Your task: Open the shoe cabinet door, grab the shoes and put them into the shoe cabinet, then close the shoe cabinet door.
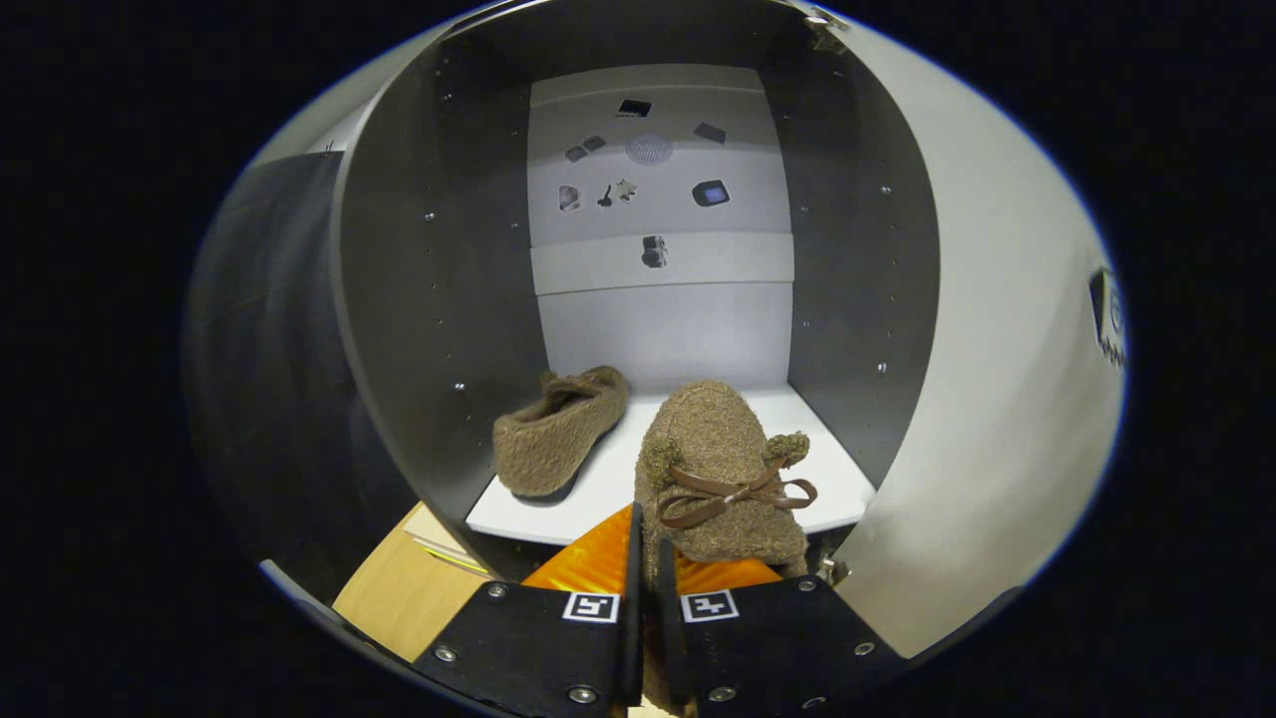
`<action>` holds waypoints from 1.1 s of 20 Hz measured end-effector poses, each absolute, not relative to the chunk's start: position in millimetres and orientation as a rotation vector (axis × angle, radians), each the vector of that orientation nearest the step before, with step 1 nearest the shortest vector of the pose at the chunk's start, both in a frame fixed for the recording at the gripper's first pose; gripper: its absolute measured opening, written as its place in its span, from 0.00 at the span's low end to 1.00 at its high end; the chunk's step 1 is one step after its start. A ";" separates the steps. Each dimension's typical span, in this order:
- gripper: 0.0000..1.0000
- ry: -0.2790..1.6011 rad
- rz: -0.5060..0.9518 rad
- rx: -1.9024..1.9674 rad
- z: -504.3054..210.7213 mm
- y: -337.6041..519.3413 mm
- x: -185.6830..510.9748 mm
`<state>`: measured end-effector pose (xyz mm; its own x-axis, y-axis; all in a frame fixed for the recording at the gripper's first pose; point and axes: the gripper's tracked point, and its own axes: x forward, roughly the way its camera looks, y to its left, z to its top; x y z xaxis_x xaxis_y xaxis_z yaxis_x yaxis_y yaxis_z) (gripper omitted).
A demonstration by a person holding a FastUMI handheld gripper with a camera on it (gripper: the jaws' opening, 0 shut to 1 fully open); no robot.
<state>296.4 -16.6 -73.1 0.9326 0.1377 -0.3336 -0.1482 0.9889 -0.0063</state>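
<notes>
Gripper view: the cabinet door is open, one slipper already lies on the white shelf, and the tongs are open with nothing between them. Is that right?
Not quite. The gripper view shows the tongs shut on the second slipper, the one with the brown bow, held at the front of the white shelf. The rest holds: the cabinet door is open, and the first slipper lies on that shelf.

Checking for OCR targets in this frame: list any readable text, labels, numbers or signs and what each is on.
No readable text.
Stickers on the cabinet back wall: small pictures, no legible words.
Square coded markers on the gripper: black-and-white patterns, no letters.
Mark on the open cabinet door: cut off and distorted, unreadable.
Slipper on the shelf and slipper with a bow, gripped between the shut fingers: no label showing.
</notes>
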 end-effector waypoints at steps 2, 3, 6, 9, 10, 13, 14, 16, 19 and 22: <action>0.09 0.321 0.144 -0.053 -60.4 -17.6 320.7; 0.09 0.315 0.145 -0.051 -56.6 -17.5 331.4; 0.08 0.324 0.139 -0.057 -54.9 -18.4 364.3; 0.08 0.327 0.131 -0.055 -57.2 -19.6 396.0; 0.09 0.340 0.132 -0.049 -60.5 -19.9 405.4; 0.08 0.361 0.119 -0.061 -71.5 -22.2 433.3; 0.08 0.377 0.120 -0.060 -77.2 -21.0 439.7; 0.09 0.404 0.124 -0.056 -88.9 -19.0 449.6; 0.08 0.441 0.113 -0.035 -103.8 -18.6 460.5; 0.10 0.498 0.106 0.022 -121.7 -17.7 468.1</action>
<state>468.1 -17.7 -121.7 0.8734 0.1067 -0.4753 -0.0958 0.9943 0.0472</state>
